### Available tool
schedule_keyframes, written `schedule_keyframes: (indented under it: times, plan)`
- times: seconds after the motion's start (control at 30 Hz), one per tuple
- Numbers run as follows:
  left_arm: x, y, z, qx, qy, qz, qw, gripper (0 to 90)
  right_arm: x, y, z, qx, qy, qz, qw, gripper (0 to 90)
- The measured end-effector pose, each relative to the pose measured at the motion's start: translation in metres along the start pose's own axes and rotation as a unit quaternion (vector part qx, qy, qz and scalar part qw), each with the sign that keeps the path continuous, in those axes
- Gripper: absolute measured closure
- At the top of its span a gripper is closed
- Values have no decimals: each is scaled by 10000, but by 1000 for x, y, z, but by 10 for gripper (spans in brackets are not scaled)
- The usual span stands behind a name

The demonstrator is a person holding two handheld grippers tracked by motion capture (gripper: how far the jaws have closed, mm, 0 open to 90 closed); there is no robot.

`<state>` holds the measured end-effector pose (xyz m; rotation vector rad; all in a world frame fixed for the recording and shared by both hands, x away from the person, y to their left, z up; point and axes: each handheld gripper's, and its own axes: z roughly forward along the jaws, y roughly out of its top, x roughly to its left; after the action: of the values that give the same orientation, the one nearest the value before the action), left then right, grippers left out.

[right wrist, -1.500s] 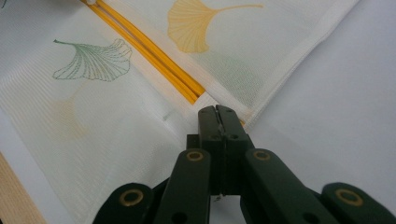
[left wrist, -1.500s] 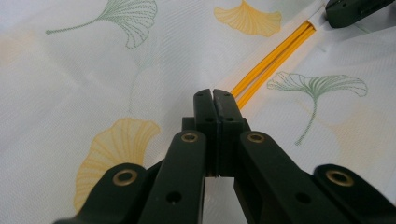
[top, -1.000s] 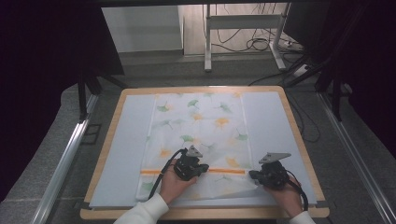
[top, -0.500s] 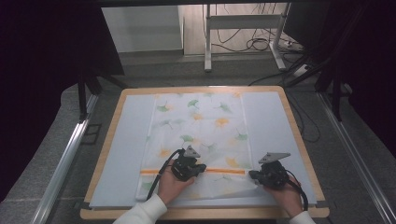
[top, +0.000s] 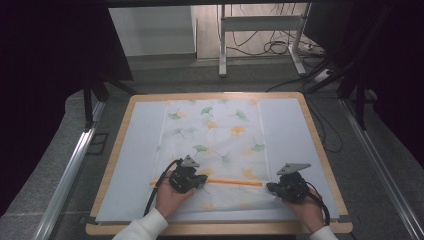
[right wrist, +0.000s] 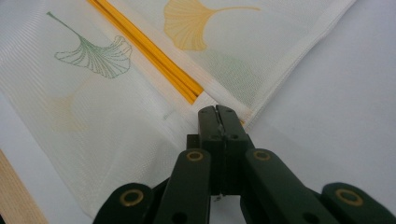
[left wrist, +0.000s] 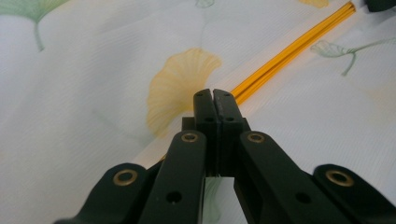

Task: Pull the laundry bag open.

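Leaf-printed cloth [top: 215, 135] spread flat on the tabletop [top: 135, 150], left tool [left wrist: 215, 100] pinching its orange stripe [left wrist: 289, 49], right tool [right wrist: 217, 114] clamped on the near corner at the stripe's end

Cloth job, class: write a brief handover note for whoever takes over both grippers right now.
Left gripper: jaws closed at the orange stripe, near the cloth's left edge; a grip on the fabric can't be confirmed.
Right gripper: jaws closed at the stripe's right end, by the cloth's corner; grip likewise unclear.
Cloth: flat on the white mat, leaf print up, near edge folded at the stripe.
Done: both grippers placed on the fold line.
Left: probably lift and carry the fold; check both grips first.
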<state>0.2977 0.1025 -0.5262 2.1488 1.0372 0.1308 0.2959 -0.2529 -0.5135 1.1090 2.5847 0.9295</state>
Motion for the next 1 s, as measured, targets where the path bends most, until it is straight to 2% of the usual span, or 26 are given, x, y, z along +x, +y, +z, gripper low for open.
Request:
schedule_keyframes:
  times: [0.13,0.63,1.0]
  plan:
    - [3,-4,-5,15,49,-6,10000,900,0,0,0,0,8,2,10000,900]
    - [30,-24,-29,-60,225,-302,9993,900,-1,0,0,-10,25,5,10000,899]
    - [44,-38,-44,-86,342,-475,9982,900,-1,0,0,-6,41,32,10000,899]
